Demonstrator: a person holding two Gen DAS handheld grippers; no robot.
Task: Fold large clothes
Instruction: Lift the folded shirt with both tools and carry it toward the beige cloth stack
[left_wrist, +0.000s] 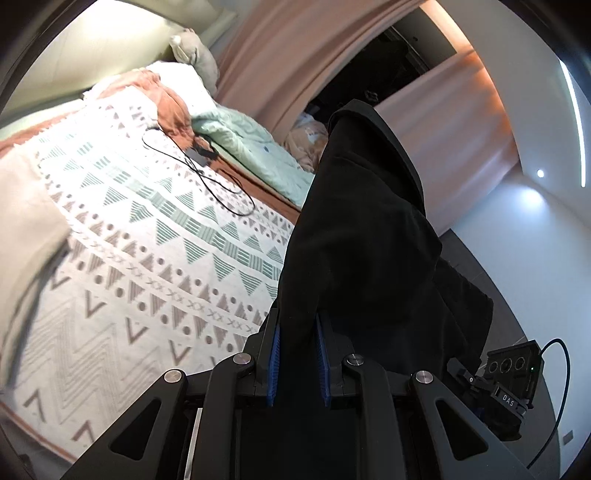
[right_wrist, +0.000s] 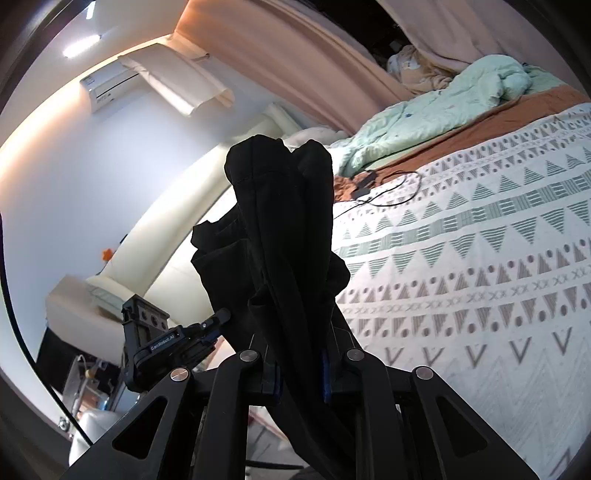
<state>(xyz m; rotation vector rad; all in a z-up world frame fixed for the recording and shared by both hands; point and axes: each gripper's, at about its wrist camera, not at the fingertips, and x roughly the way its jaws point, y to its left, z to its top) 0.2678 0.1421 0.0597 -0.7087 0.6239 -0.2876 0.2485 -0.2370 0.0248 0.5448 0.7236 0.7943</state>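
Note:
A black garment (left_wrist: 365, 236) hangs in the air beside the bed, held by both grippers. My left gripper (left_wrist: 298, 325) is shut on a bunched edge of it between the blue pads (left_wrist: 275, 354). My right gripper (right_wrist: 299, 354) is shut on another bunched part of the same black garment (right_wrist: 284, 221), which rises past the fingers. The right gripper's body (left_wrist: 511, 373) shows at the lower right of the left wrist view; the left gripper's body (right_wrist: 155, 336) shows at the lower left of the right wrist view. The rest of the garment is hidden.
A bed with a white patterned blanket (left_wrist: 147, 258) lies below; it also shows in the right wrist view (right_wrist: 480, 258). A black cable and small device (left_wrist: 199, 162) lie on it. A mint quilt (right_wrist: 443, 118), pillows (left_wrist: 177, 85), pink curtains (left_wrist: 288, 55) and an air conditioner (right_wrist: 110, 85) surround it.

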